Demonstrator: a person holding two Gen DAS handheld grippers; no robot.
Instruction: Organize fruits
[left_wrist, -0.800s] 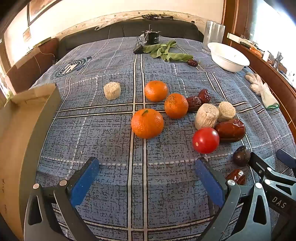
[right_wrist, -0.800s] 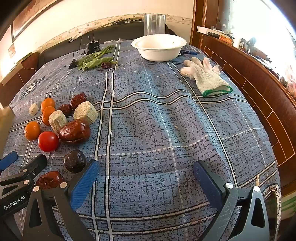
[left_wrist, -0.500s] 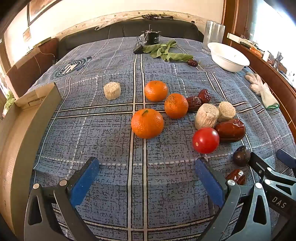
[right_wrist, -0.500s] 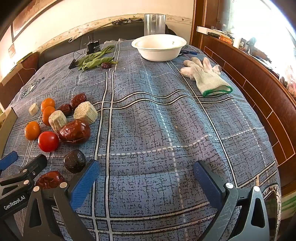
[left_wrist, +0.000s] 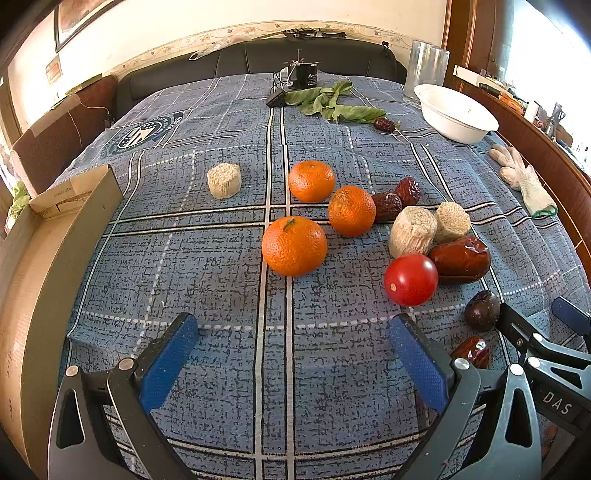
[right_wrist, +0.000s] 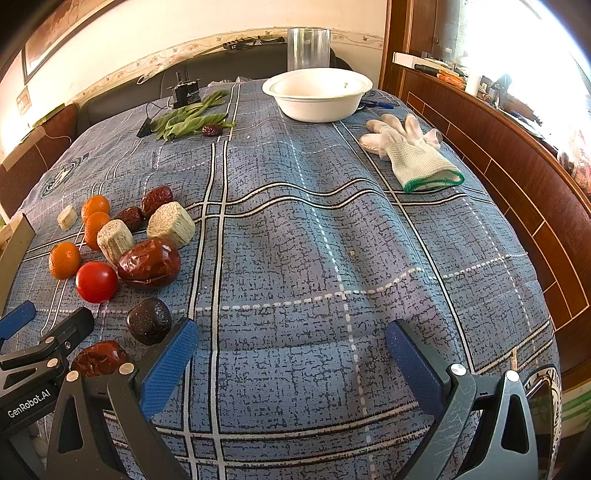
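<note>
Three oranges lie on the blue checked cloth; the nearest orange (left_wrist: 294, 246) sits just ahead of my left gripper (left_wrist: 293, 328), which is open over bare cloth. To its right are a red tomato (left_wrist: 410, 279), a large red date (left_wrist: 460, 259), two pale corn-cob pieces (left_wrist: 412, 231) and small dates (left_wrist: 386, 205). A dark plum (right_wrist: 149, 321) and another date (right_wrist: 99, 357) lie beside the left finger of my right gripper (right_wrist: 291, 345), also open and empty. The white bowl (right_wrist: 317, 95) stands at the far end.
A cardboard box (left_wrist: 33, 280) comes in at the left edge of the table. A white glove (right_wrist: 413, 155) lies at the right, near the wooden rail (right_wrist: 517, 177). Green leaves (left_wrist: 332, 105), a black device (left_wrist: 306, 78) and a clear glass (right_wrist: 308, 48) stand at the back.
The cardboard box at the left has shifted and shows more of its inside. Both grippers and the fruits have stayed put.
</note>
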